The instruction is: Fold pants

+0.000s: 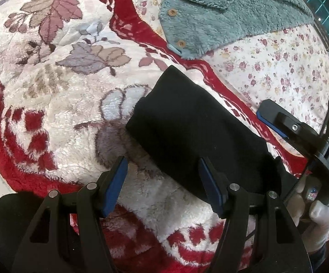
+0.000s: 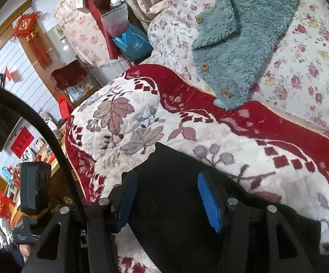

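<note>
The black pants [image 1: 187, 122] lie as a folded bundle on a plush red and white blanket [image 1: 57, 95]. My left gripper [image 1: 162, 170] stands open just above the blanket, with nothing between its blue pads. Its right finger [image 1: 210, 186] sits at the near edge of the pants. In the right wrist view my right gripper [image 2: 166, 182] is open and hovers over the black pants [image 2: 175, 204], which show between and below its fingers, unpinched. One blue pad of the right gripper [image 1: 270, 119] also shows beyond the pants in the left view, held by a white-gloved hand [image 1: 317, 223].
A teal fleece jacket [image 1: 221, 16] with wooden buttons lies farther back on a floral quilt [image 1: 289, 68]; it also shows as the teal jacket [image 2: 239, 41]. The blanket's edge [image 2: 78, 159] drops off at the left, beside cluttered furniture, bags [image 2: 132, 41] and red wall decorations [image 2: 25, 27].
</note>
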